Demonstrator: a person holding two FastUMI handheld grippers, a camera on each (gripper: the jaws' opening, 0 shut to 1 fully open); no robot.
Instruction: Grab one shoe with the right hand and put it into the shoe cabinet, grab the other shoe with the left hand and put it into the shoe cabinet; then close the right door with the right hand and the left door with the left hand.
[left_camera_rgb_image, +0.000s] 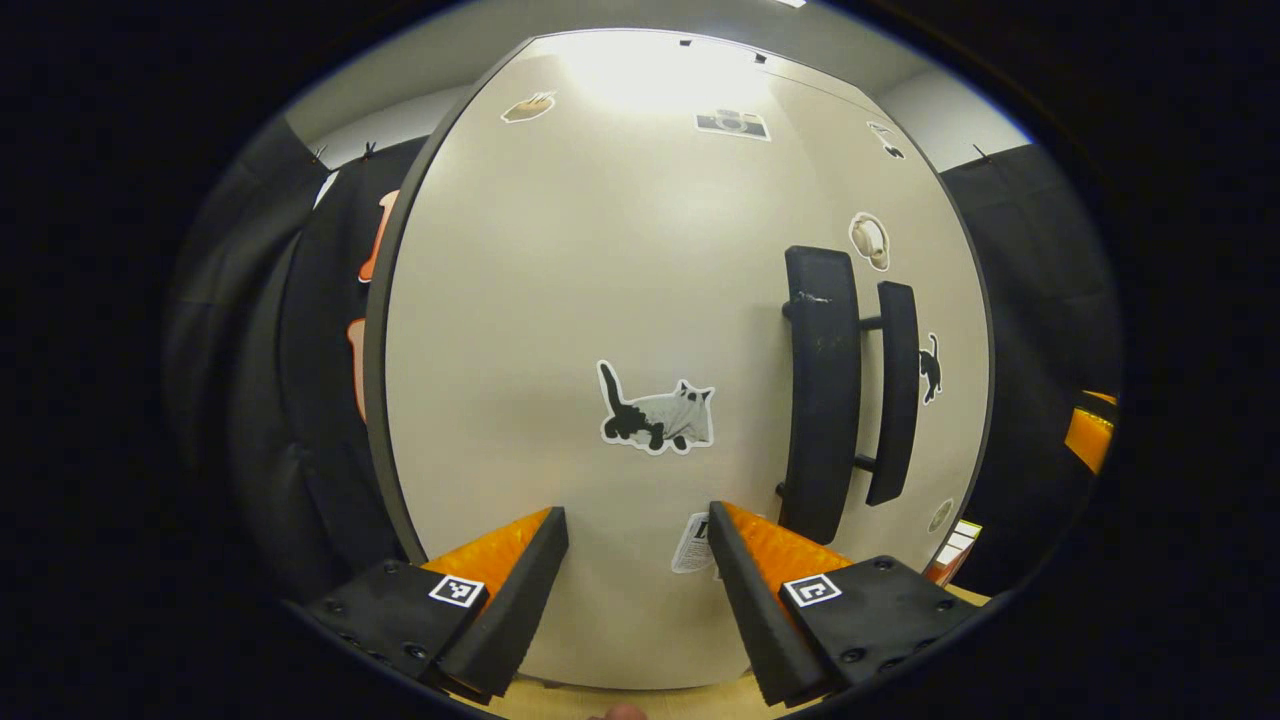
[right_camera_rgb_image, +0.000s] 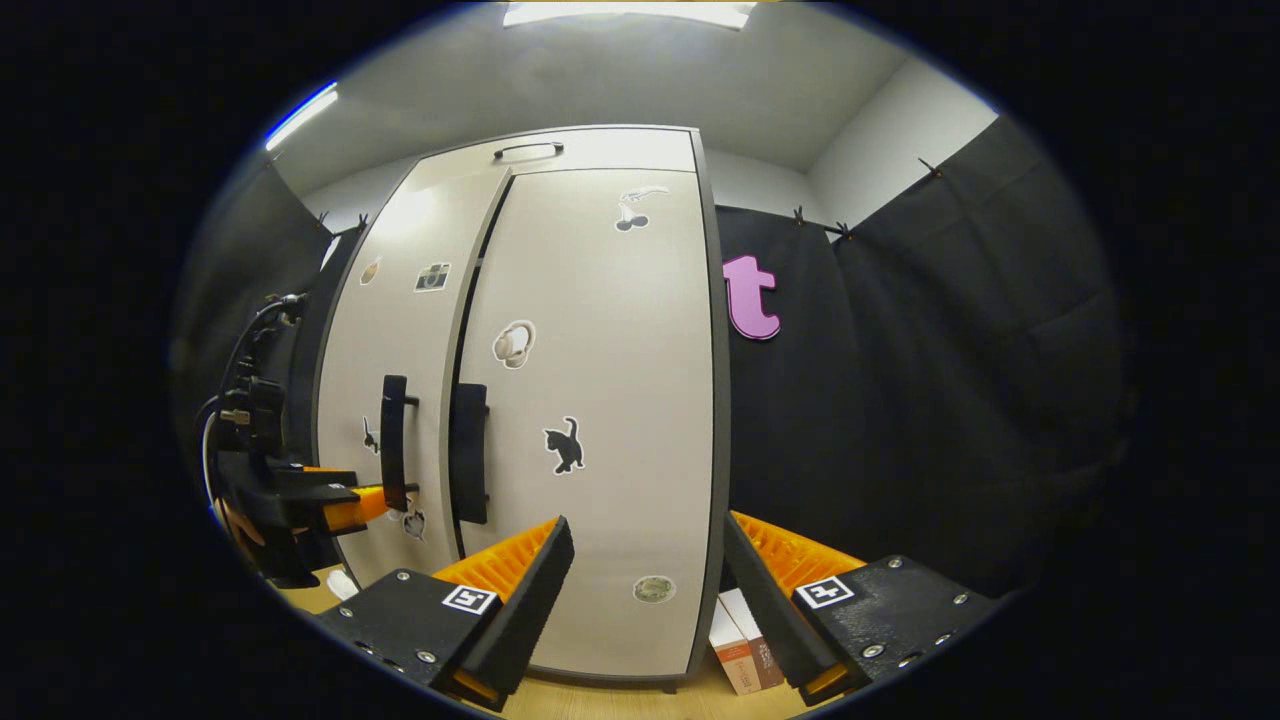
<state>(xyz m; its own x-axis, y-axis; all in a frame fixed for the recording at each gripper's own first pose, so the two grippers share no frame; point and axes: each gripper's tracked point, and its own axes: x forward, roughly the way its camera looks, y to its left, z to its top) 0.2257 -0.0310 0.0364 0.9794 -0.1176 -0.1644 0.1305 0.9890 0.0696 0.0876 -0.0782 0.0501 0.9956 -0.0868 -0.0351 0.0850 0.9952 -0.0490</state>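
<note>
Both cabinet doors stand closed — the shoes, if inside, are hidden. The left gripper hovers close to the left door, fingers apart and empty. The right gripper — also apart, empty — faces the right door from farther back.

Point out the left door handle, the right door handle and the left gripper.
left door handle (left_camera_rgb_image: 822, 390): left gripper view, bar's middle.
right door handle (right_camera_rgb_image: 468, 452): right gripper view, bar's middle.
left gripper (left_camera_rgb_image: 638, 580): left gripper view, between fingertips.
</note>
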